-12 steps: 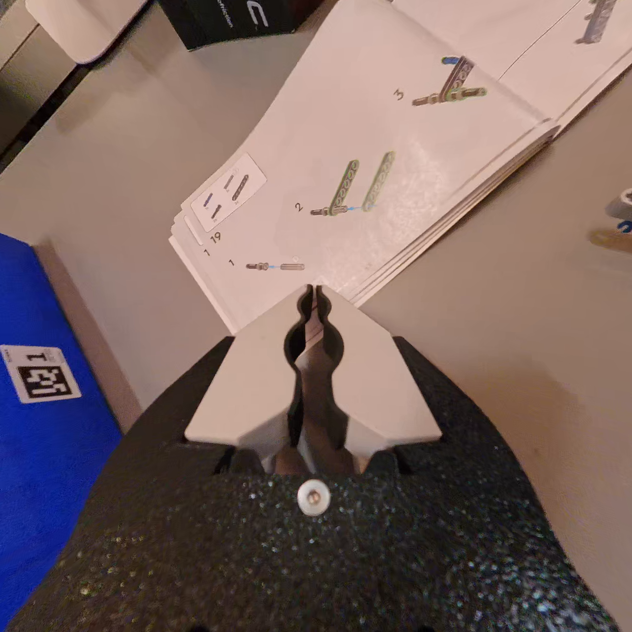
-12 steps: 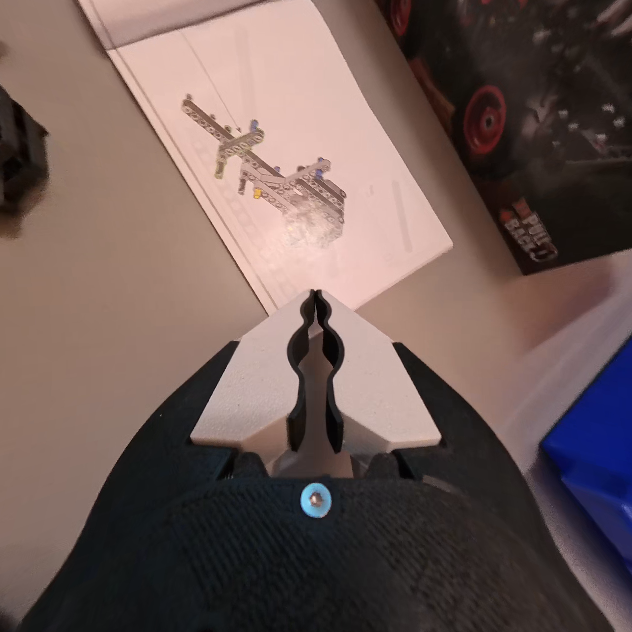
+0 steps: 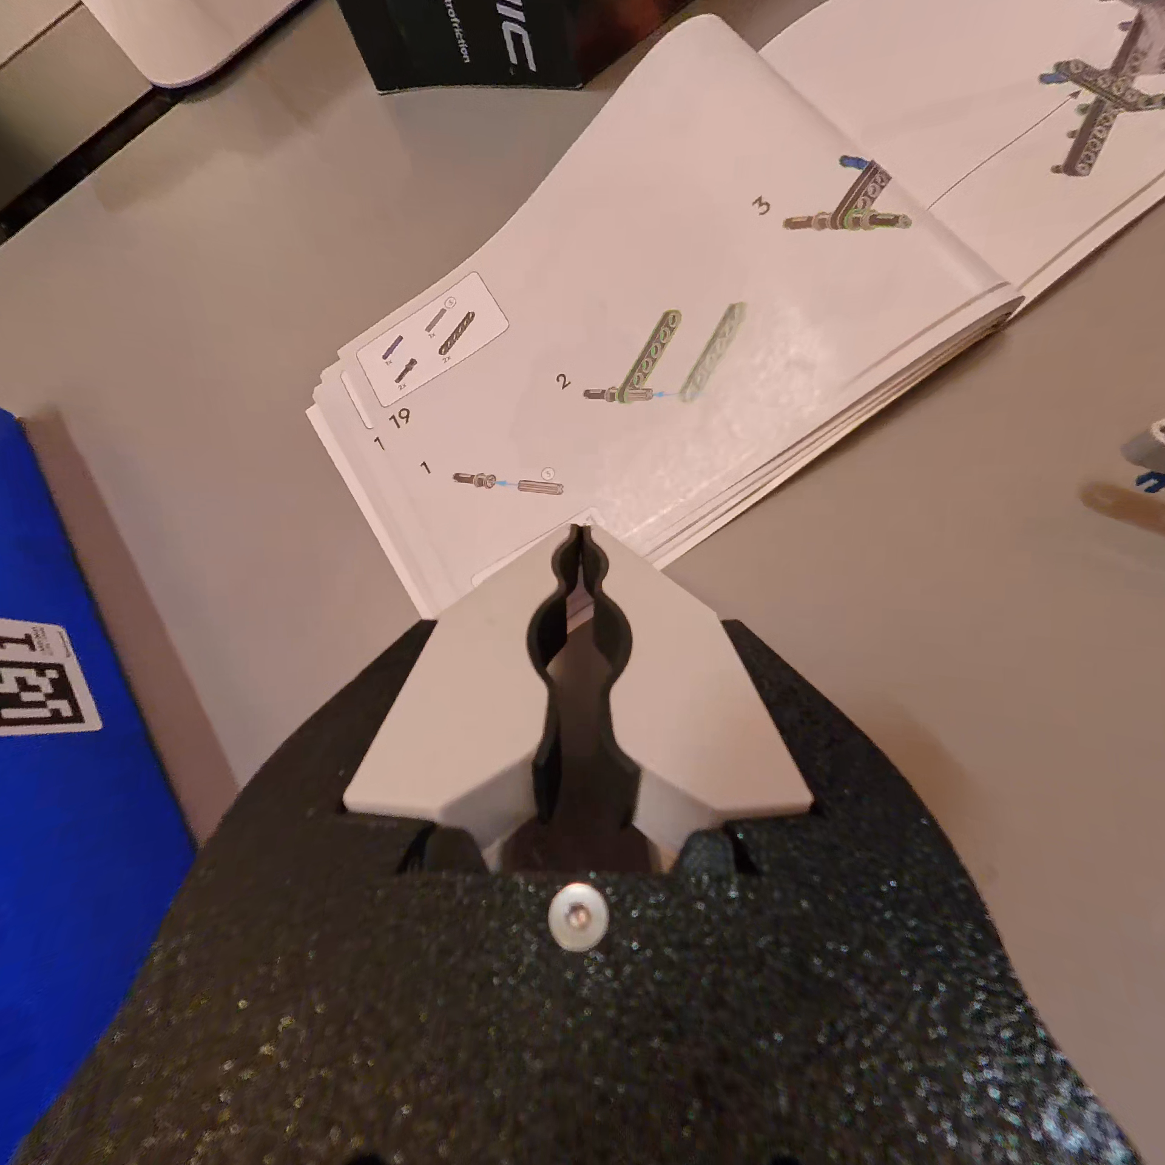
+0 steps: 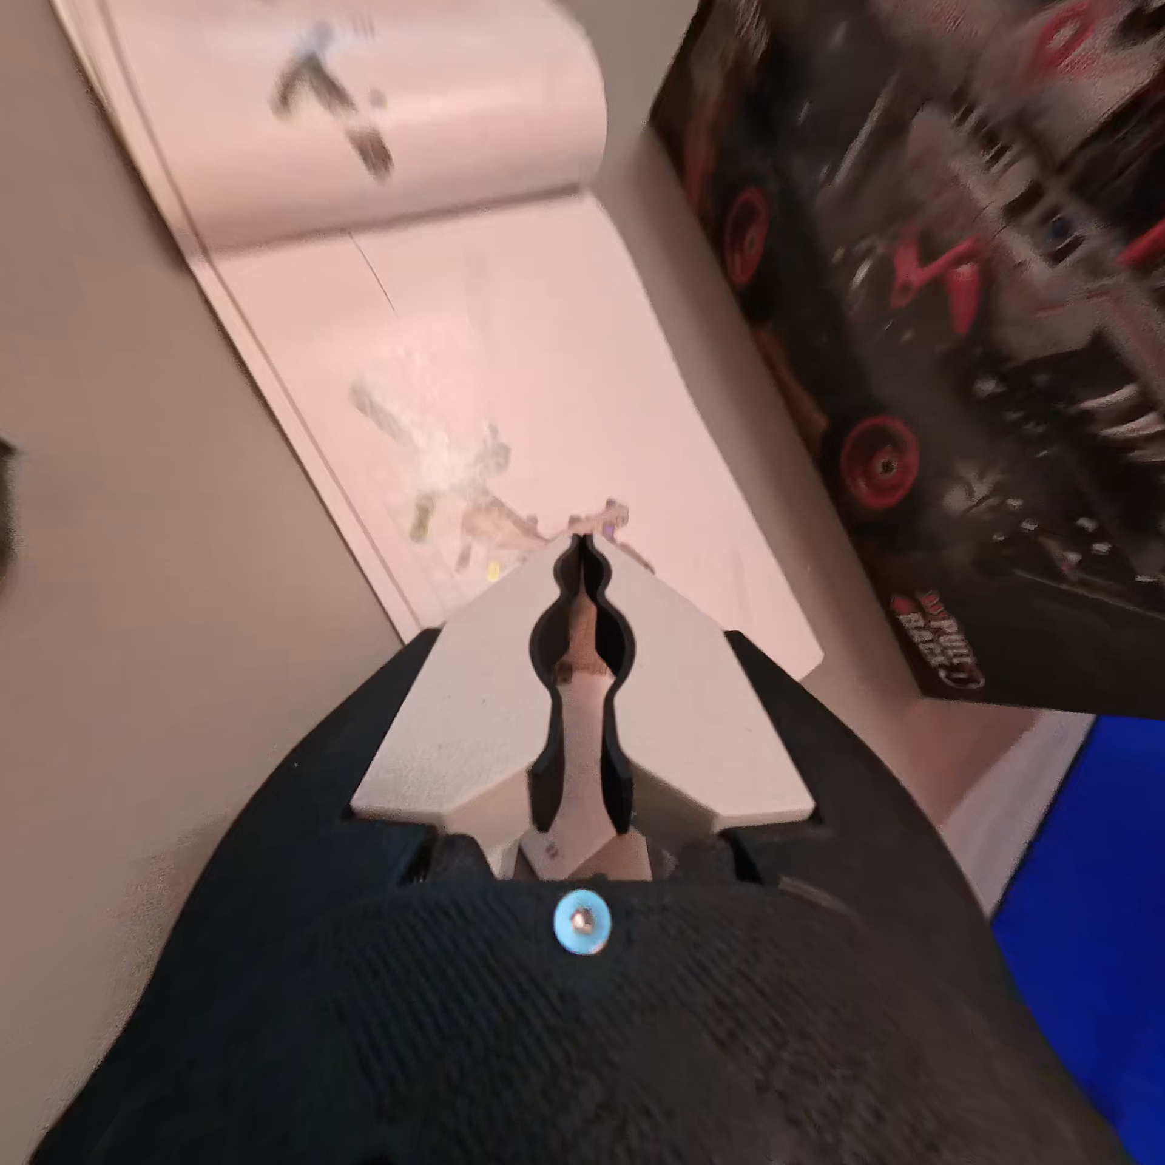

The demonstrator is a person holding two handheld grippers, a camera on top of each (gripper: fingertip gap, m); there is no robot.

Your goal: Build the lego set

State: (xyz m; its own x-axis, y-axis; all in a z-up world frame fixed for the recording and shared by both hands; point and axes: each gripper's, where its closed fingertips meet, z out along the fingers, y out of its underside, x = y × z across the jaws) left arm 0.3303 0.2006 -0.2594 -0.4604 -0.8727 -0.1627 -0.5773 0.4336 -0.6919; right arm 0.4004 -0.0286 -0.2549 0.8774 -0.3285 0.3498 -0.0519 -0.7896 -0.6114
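Two claws pinched closed, empty — left claw (image 3: 581, 528), right claw (image 4: 581, 537), each above open instruction booklet (image 3: 662, 265).

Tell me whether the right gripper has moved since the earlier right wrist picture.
Yes. The right gripper has moved forward over the instruction booklet: its shut tips now cover the printed drawing instead of the near page edge, and the set's box looms closer.

On your left a blue bin (image 3: 69, 725) sits on the grey table (image 3: 882, 693), and a white sticker (image 3: 38, 681) with a black square code is stuck to the bin's top. Past it, at the far left corner, you have a pale rounded thing (image 3: 183, 38) cut off by the frame edge. On your right another blue bin (image 4: 1090, 882) stands on the table.
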